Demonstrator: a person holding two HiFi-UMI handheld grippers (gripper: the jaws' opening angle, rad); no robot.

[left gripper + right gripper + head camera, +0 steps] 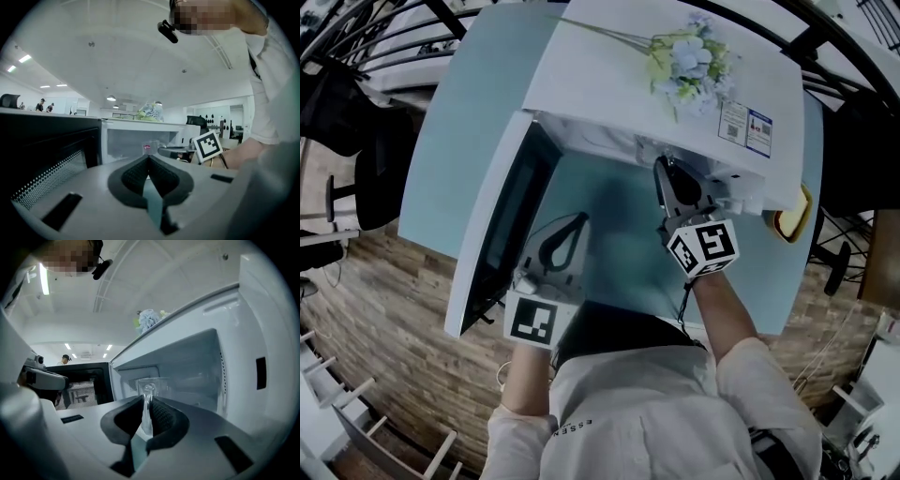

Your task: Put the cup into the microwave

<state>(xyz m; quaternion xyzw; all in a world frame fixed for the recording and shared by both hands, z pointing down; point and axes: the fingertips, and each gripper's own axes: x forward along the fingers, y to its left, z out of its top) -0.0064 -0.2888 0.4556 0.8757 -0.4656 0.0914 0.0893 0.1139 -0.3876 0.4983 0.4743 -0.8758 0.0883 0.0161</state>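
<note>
My right tongs (146,405) are clenched on the cup (149,391), one pad inside and one outside its clear wall just below the rim. The cup sits at the open mouth of the microwave (201,366), with the pale cavity behind it. I cannot tell whether its base is down on the oven floor. From the head view the right tongs (664,176) reach in under the microwave's (609,84) top edge, which hides the cup. My left tongs (149,160) are pressed together on nothing, low beside the swung-open door (502,234) above the worktop (450,159). I judge the cup light, thin-walled and slick, so a one-sided rim pinch could let it pivot or slide. Firm but not crushing pressure on the wall near the rim seems right, keeping it upright until it is seated.
</note>
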